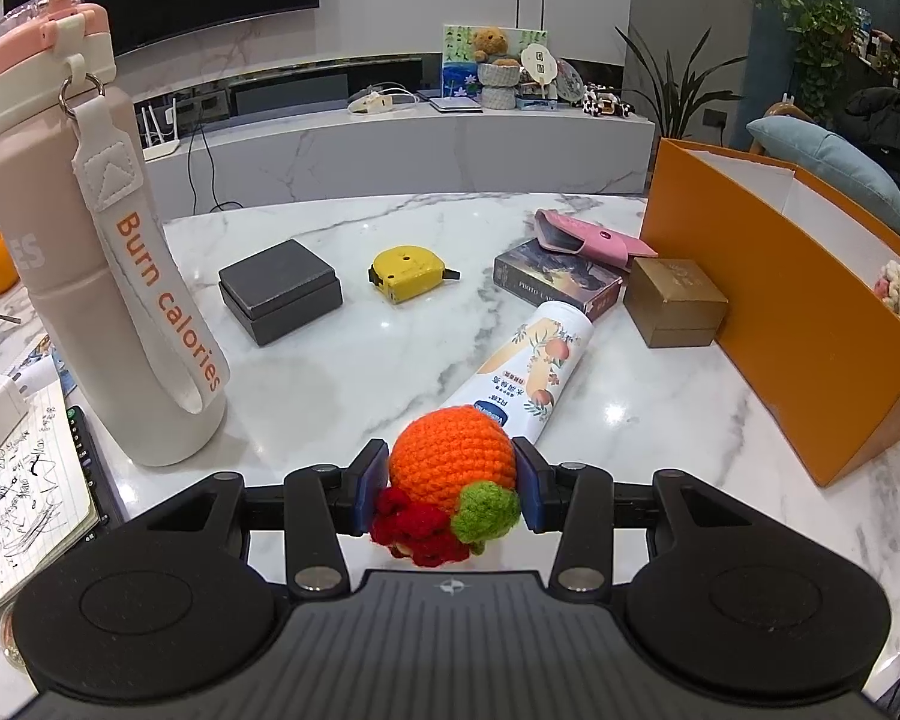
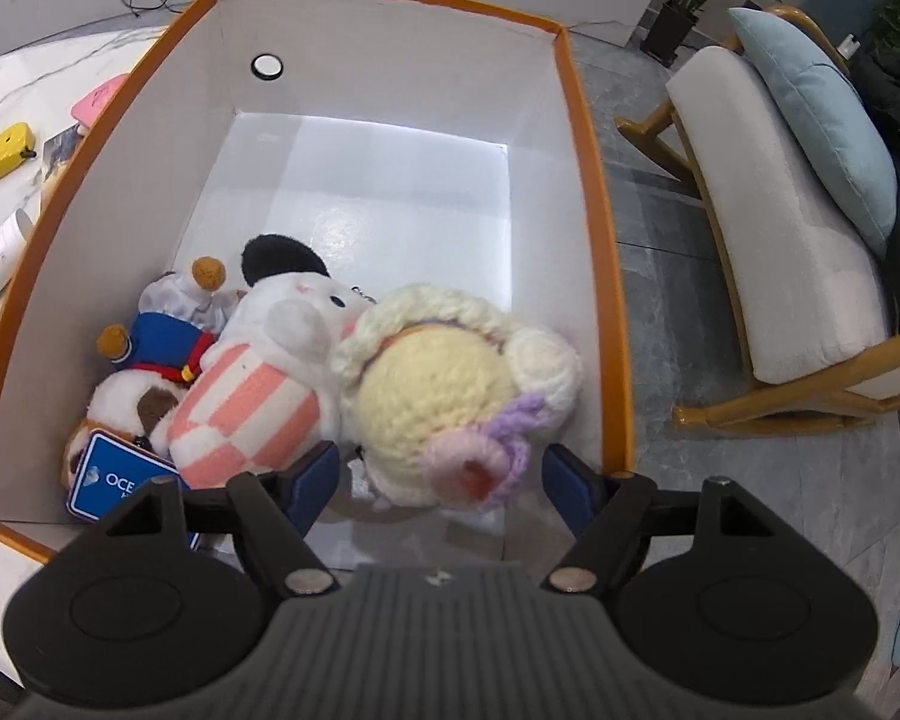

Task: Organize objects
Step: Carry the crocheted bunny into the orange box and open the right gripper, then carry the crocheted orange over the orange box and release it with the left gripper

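The left gripper [image 1: 450, 483] is squeezing a round orange crochet toy [image 1: 450, 468] w/ a red yarn bit and a green yarn bit on its near side. Both blue pads press on the toy's sides, so it's held tight, up off the white marble table [image 1: 330, 372].

On the table in front: a white tube w/ peach pictures [image 1: 531, 369] lies on its side just behind the toy. Farther back sit a dark grey square box [image 1: 279, 291], a yellow tape measure [image 1: 408, 273], a dark picture box [image 1: 555, 279] w/ a pink case [image 1: 588, 237] on top, and a small brown cardboard box [image 1: 675, 303] right next to the big orange box [image 1: 768, 312]. A tall pink and cream water bottle [image 1: 84, 252] w/ a strap stands at the left, near an open notebook w/ scribbles [image 1: 24, 492].

The right gripper [image 2: 441, 480] points down into the orange box w/ white inside walls [image 2: 390, 48]. Its jaws are apart. A cream crochet doll w/ purple yarn [image 2: 444, 384] sits btwn them but the pads aren't touching it. The doll lies in the near part of the box, right beside a white plush w/ pink stripes [image 2: 258, 384] and a brown and white plush in a blue jacket [image 2: 150, 372]. The far part of the box floor is bare.
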Available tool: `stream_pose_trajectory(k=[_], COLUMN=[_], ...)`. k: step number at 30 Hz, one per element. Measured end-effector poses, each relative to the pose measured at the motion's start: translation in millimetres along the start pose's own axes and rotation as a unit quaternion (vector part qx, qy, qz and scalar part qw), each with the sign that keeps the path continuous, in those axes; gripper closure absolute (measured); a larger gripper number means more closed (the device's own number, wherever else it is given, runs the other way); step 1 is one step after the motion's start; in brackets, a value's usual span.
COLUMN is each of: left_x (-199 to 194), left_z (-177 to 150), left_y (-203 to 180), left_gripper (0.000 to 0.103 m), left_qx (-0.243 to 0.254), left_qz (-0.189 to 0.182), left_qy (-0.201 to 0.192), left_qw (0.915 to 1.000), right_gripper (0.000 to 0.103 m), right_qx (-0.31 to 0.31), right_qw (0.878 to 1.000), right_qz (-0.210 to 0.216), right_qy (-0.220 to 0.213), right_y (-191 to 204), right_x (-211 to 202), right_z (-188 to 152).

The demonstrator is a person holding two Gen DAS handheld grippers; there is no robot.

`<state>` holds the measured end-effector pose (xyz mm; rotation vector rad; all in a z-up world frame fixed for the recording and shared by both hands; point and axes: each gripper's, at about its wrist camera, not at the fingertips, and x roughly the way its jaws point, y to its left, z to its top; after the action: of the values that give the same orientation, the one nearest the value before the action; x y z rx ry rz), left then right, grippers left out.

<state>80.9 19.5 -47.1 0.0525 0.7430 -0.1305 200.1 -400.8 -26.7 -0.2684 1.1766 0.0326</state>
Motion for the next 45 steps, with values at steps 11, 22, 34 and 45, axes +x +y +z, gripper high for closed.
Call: stream_pose_trajectory(k=[11,22,34,45], left_x=[-8,18,95,79], left_z=[26,130,158,169], left_y=[-19,-118,-221,-234], left_gripper=[0.052,0.052,0.052,0.052], left_qx=[0.025,0.084,0.136,0.155], left_qz=[-0.038,-0.159,-0.105,-0.069], left_qy=[-0.011,-0.015,0.048,0.012], left_qw=[0.9989,0.9836,0.9839,0.9854], right_gripper=[0.02,0.019,0.019,0.019], right_qx=[0.103,0.152,0.163,0.171], right_qw=[0.981,0.936,0.932,0.925], right_qz=[0.069,0.279,0.31,0.326], right_qy=[-0.146,-0.154,-0.092,-0.097], right_y=[10,77,71,66], right_x=[-89,-60,-31,-35], right_z=[-60,-142,-150,-155])
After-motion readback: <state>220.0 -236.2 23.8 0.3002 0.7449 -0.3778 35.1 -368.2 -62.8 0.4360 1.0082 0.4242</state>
